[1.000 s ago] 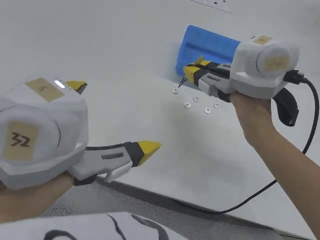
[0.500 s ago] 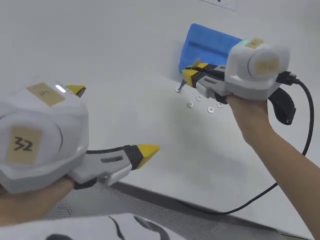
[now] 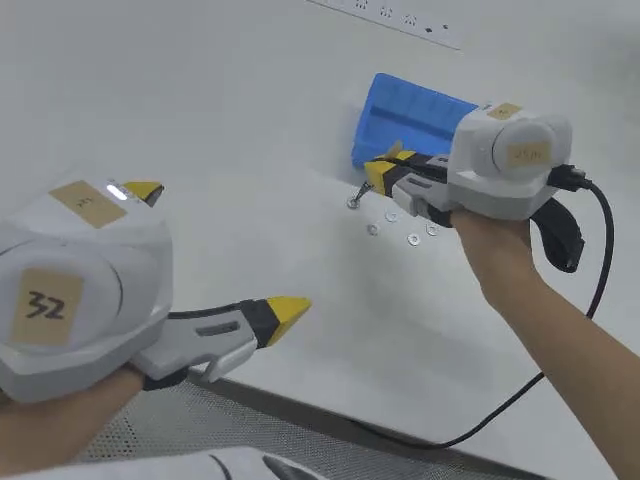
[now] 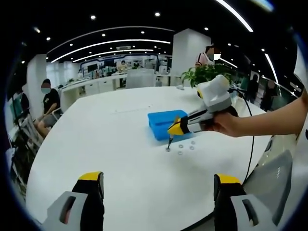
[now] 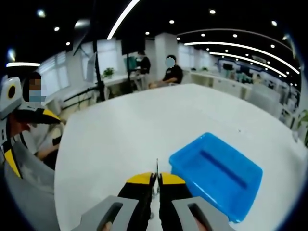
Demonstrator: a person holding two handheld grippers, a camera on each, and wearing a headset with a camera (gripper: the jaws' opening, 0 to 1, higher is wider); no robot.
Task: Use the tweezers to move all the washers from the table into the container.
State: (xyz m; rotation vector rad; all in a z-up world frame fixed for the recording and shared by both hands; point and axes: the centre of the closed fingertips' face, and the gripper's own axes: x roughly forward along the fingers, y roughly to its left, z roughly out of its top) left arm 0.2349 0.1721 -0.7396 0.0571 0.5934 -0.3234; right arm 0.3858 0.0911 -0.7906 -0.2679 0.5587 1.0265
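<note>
My right gripper (image 5: 156, 179) has its jaws drawn almost together, pinching the tweezers (image 3: 358, 190) between the yellow tips; in the right gripper view a thin metal sliver pokes forward out of the slit between them. The tweezers' long axis runs steeply down from the jaws, points toward the tabletop (image 3: 250, 130); in the head view they lean a little to the left, and in the left gripper view they hang close to upright. Their points come down at the leftmost of five washers (image 3: 391, 216); whether they touch or grip it I cannot tell, it is too small. The other four lie flat on the tabletop in a loose cluster just to the right, below the gripper's body; all five are outside the container (image 3: 405, 112). The container, a shallow blue tray, stands on the tabletop just beyond the jaws, near the washers but apart from them; in the right gripper view it lies ahead and to the right. My right hand (image 3: 490, 235) wraps the handle. My left gripper (image 4: 158, 179) hangs well apart, over the tabletop's near edge; its jaws are spread wide and hold nothing, and they face the right gripper, the washers and the container.
</note>
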